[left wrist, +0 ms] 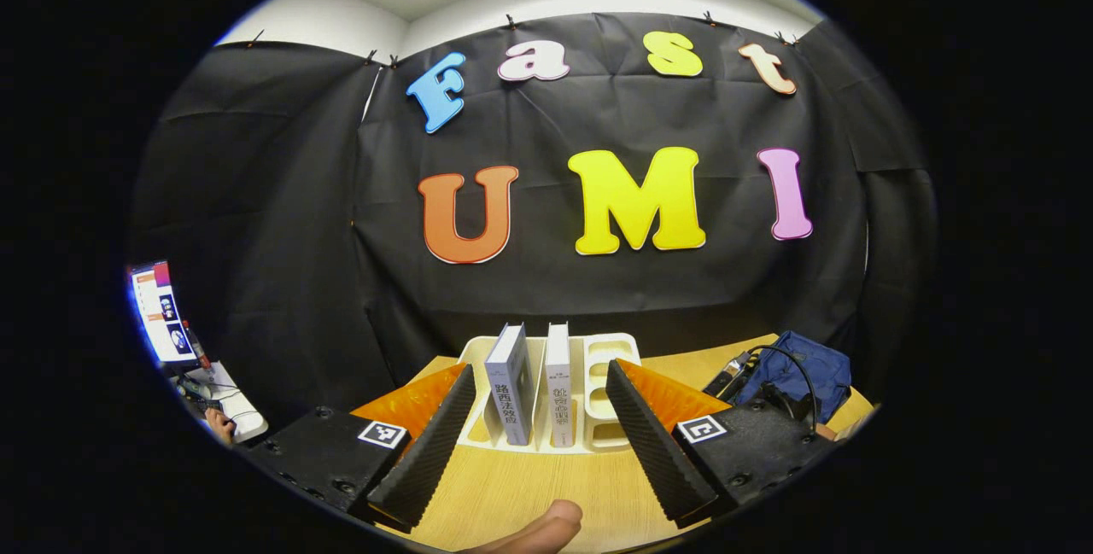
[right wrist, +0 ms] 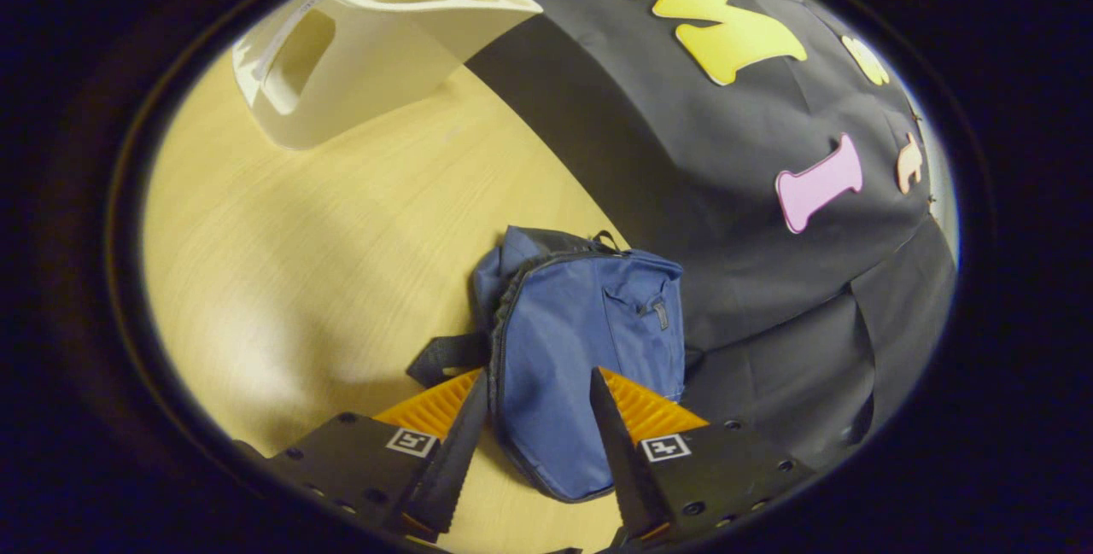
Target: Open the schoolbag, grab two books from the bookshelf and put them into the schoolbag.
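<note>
In the left gripper view a white bookshelf (left wrist: 598, 383) stands on the wooden table with two upright books in it, a grey book (left wrist: 510, 383) and a white book (left wrist: 558, 387). My left gripper (left wrist: 540, 370) is open just in front of them, one finger to each side, touching neither. The blue schoolbag (left wrist: 815, 366) lies at the far right. In the right gripper view the schoolbag (right wrist: 581, 341) lies flat with its zipper (right wrist: 499, 323) closed along the left edge. My right gripper (right wrist: 538, 383) is open above the bag's near end, its fingers straddling it.
The bookshelf (right wrist: 341, 67) stands at the upper left of the right gripper view, across bare wooden table (right wrist: 299, 264). A black strap (right wrist: 444, 353) sticks out from the bag's left side. A monitor (left wrist: 158, 311) sits far left, and a thumb (left wrist: 538, 528) shows at the bottom.
</note>
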Demonstrator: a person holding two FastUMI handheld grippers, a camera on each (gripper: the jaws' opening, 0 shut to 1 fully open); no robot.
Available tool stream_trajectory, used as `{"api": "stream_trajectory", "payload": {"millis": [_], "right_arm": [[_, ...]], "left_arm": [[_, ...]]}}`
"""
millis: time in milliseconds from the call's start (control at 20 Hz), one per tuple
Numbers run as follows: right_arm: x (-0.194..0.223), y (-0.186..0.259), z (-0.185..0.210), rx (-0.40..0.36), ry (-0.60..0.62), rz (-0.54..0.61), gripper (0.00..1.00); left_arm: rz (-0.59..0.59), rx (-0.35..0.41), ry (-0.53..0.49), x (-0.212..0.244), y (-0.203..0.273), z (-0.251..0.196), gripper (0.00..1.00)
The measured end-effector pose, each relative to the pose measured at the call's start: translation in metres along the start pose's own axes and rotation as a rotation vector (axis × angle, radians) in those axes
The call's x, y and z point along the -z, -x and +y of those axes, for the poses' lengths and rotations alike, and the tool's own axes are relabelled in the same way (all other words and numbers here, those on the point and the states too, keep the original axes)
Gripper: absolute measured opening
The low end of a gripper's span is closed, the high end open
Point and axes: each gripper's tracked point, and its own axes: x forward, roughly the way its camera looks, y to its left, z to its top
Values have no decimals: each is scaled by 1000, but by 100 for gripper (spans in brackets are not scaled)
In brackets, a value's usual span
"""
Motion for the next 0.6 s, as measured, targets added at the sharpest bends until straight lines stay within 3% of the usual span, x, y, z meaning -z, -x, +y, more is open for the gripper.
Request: {"api": "stream_trajectory", "payload": {"millis": [50, 100, 150, 200, 250, 300, 350, 400, 450, 550, 600], "right_arm": [[3, -6, 1, 2, 12, 27, 78], [7, -12, 3, -3, 2, 56, 77], [14, -15, 6, -3, -13, 86, 58], [19, -14, 9, -22, -28, 116, 65], [20, -16, 12, -45, -47, 119, 44], [18, -15, 13, -52, -55, 115, 28], [16, -17, 15, -76, -59, 104, 33], [17, -19, 17, -102, -66, 97, 30], [18, -18, 19, -119, -78, 95, 16], [16, -13, 15, -161, -109, 92, 4], [15, -11, 12, -183, -118, 90, 4]], "left_arm": [[5, -8, 3, 1, 1, 5, 99], [9, -16, 3, 1, 2, 8, 99], [10, -22, 3, 1, 2, 12, 99], [9, -28, 1, 0, 3, 15, 99], [7, -31, 0, 0, 3, 17, 99], [6, -33, 2, 0, 2, 18, 99], [8, -30, 9, 0, 1, 17, 99], [13, -25, 17, 0, 0, 17, 99], [17, -23, 23, 2, -1, 18, 99], [22, -23, 29, 1, -3, 15, 99], [21, -22, 35, 0, -4, 14, 99]]}}
